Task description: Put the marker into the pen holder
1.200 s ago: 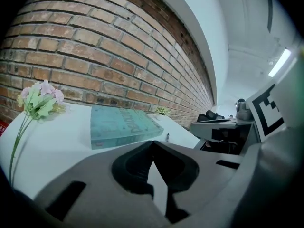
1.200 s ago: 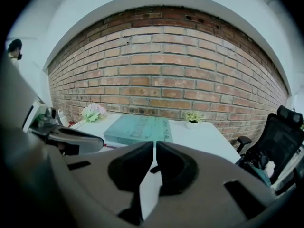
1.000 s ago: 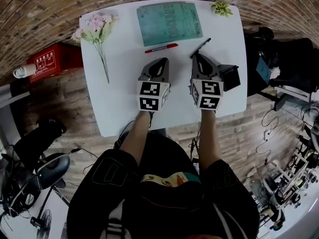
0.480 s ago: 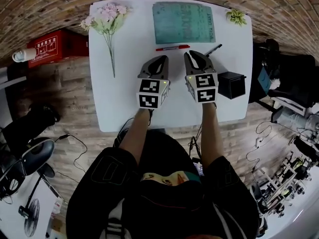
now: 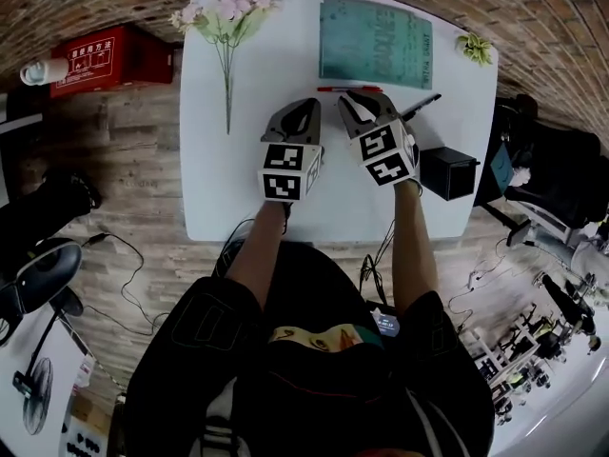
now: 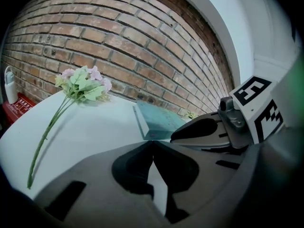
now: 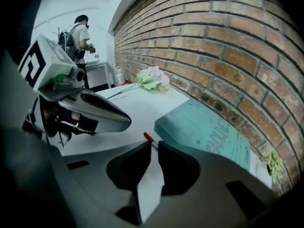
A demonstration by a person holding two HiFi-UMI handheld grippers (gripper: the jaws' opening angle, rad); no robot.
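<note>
A red marker (image 5: 349, 89) lies on the white table (image 5: 238, 179), just in front of a teal book (image 5: 374, 42). A black marker (image 5: 422, 105) lies slantwise to its right. The black pen holder (image 5: 449, 172) stands near the table's right edge. My right gripper (image 5: 357, 100) points at the red marker (image 7: 148, 137), which lies just beyond its tips. Its jaws stand slightly apart with nothing between them, so the right gripper (image 7: 154, 145) is open. My left gripper (image 5: 303, 108) hovers beside it, and the left gripper (image 6: 153, 144) is shut and empty.
A bunch of pink flowers (image 5: 225, 12) lies at the table's far left and a small green plant (image 5: 475, 48) at the far right corner. A brick wall runs behind the table. A person (image 7: 80, 32) stands far off. A red box (image 5: 95, 55) sits on the floor.
My right gripper has swung left, from the black marker's end to the red marker, and its jaws have parted a little. The left gripper has hardly moved.
</note>
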